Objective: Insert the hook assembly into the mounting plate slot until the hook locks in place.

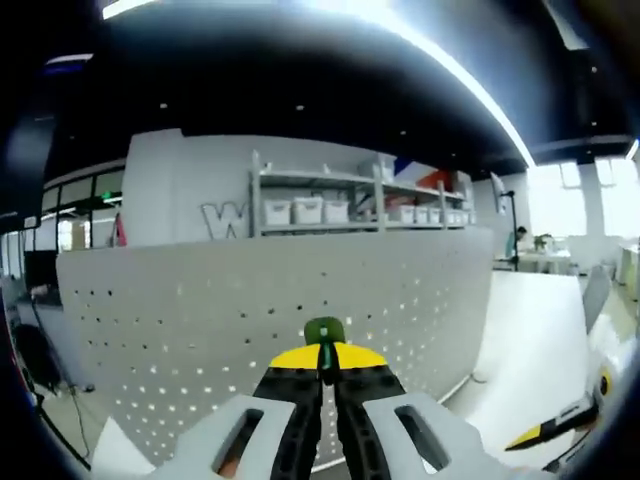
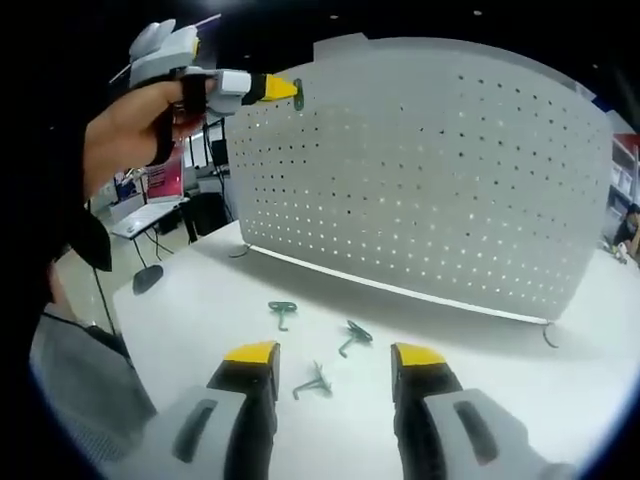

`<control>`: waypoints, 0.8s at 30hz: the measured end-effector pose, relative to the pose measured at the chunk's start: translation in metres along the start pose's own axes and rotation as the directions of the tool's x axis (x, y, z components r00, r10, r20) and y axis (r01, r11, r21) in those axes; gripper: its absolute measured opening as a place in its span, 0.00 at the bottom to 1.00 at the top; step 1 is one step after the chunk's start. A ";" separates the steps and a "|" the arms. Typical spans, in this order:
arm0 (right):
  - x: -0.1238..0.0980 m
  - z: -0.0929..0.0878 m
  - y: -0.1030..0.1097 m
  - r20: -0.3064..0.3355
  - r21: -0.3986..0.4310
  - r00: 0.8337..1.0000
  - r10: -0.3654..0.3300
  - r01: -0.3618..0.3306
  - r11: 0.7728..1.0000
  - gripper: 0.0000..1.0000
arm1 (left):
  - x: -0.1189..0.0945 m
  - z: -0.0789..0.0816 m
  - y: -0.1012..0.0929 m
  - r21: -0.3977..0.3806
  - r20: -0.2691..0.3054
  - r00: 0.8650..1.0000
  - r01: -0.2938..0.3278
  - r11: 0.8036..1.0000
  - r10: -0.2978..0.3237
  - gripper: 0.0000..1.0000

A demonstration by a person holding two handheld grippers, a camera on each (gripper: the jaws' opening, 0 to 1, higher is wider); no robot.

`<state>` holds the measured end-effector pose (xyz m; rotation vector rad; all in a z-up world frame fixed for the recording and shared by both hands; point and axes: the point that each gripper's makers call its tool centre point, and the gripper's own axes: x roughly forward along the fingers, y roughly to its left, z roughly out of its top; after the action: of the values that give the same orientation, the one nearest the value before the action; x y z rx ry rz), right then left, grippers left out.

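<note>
Left gripper view: the left gripper [image 1: 325, 372] has its jaws pinched together on a green hook [image 1: 324, 331], which stands out just past the yellow tips. Directly ahead of the tips is the white perforated mounting plate [image 1: 200, 300], upright on the white table [image 1: 540, 340]. Whether the hook touches the plate cannot be told. The right gripper's tip [image 1: 545, 432] enters to the right of the fingers.

Right gripper view: the right gripper [image 2: 330, 358] has its jaws wide apart and empty, low over the table [image 2: 200, 280]. Three spare green hooks [image 2: 283, 312] [image 2: 353, 336] [image 2: 316, 384] lie ahead of and between the fingers. Beyond them stands the plate [image 2: 430, 180]; up and left of the fingers a hand [image 2: 135, 125] carries the left gripper [image 2: 282, 91] with its hook at the plate's upper corner.

Step in hand, by judgement — approach to insertion. The next move calls for lining the hook's prongs with a hole and pressing in until it seats.
</note>
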<state>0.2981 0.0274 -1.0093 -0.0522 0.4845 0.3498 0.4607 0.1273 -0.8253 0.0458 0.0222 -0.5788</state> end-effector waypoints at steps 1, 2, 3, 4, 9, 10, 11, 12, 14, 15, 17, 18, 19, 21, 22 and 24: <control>0.000 0.000 0.000 0.001 0.001 1.000 0.001 -0.001 1.000 0.42 | 0.000 0.000 -0.001 0.000 0.000 1.000 0.002 1.000 -0.002 0.02; -0.001 0.000 0.000 0.002 0.001 1.000 0.001 -0.001 1.000 0.42 | 0.000 -0.001 -0.002 0.000 0.000 1.000 0.003 1.000 -0.003 0.02; -0.001 0.000 0.000 0.002 0.002 1.000 0.001 -0.001 1.000 0.42 | 0.000 -0.001 -0.002 0.005 -0.002 1.000 0.003 1.000 -0.003 0.02; -0.001 0.000 0.000 0.002 0.002 1.000 0.003 -0.003 1.000 0.42 | -0.001 -0.002 -0.002 0.009 -0.007 1.000 0.002 1.000 -0.002 0.02; 0.000 0.000 0.002 0.004 0.002 1.000 0.010 -0.010 1.000 0.42 | -0.003 0.004 0.003 0.015 0.007 1.000 -0.013 1.000 0.013 0.02; 0.000 0.000 0.002 0.003 0.001 1.000 0.010 -0.010 1.000 0.42 | -0.003 0.006 0.004 0.019 0.013 1.000 -0.018 1.000 0.018 0.02; 0.000 -0.001 0.002 0.002 0.001 1.000 0.011 -0.011 1.000 0.42 | -0.002 0.006 0.004 0.019 0.014 1.000 -0.019 1.000 0.019 0.02; 0.000 -0.001 0.002 0.001 0.002 1.000 0.010 -0.010 1.000 0.42 | -0.002 0.006 0.006 0.017 0.014 1.000 -0.022 1.000 0.022 0.02; -0.001 -0.002 0.002 0.003 0.004 1.000 0.007 -0.007 1.000 0.42 | -0.003 0.004 0.007 0.020 0.004 1.000 -0.028 0.999 0.028 0.02; -0.001 -0.003 0.002 0.003 0.002 1.000 0.003 -0.003 1.000 0.41 | -0.003 0.003 0.007 0.021 0.000 1.000 -0.029 0.999 0.029 0.02; -0.002 -0.006 0.001 0.000 0.001 1.000 -0.002 0.002 1.000 0.41 | -0.003 0.001 0.007 0.021 -0.005 1.000 -0.030 0.999 0.030 0.02; -0.003 -0.007 0.001 0.002 -0.002 1.000 -0.006 0.006 1.000 0.41 | -0.004 0.002 0.007 0.022 -0.005 1.000 -0.031 0.999 0.031 0.02; -0.004 -0.008 0.001 -0.001 -0.009 1.000 -0.011 0.011 1.000 0.41 | -0.004 0.002 0.007 0.020 -0.005 1.000 -0.030 0.999 0.030 0.02; -0.005 -0.009 0.002 0.000 -0.018 1.000 -0.018 0.018 1.000 0.40 | -0.005 0.002 0.006 0.025 -0.005 1.000 -0.030 0.999 0.030 0.02; -0.005 -0.009 0.002 0.003 -0.020 1.000 -0.019 0.019 1.000 0.40 | -0.006 0.002 0.005 0.026 -0.008 1.000 -0.029 0.999 0.030 0.02; -0.006 -0.011 0.001 0.003 -0.030 1.000 -0.026 0.026 0.999 0.40 | -0.006 0.001 0.005 0.025 -0.014 0.999 -0.031 0.999 0.031 0.02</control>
<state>0.2878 0.0253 -1.0165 -0.0869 0.4761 0.3320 0.4581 0.1348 -0.8239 0.0737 0.0281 -0.5481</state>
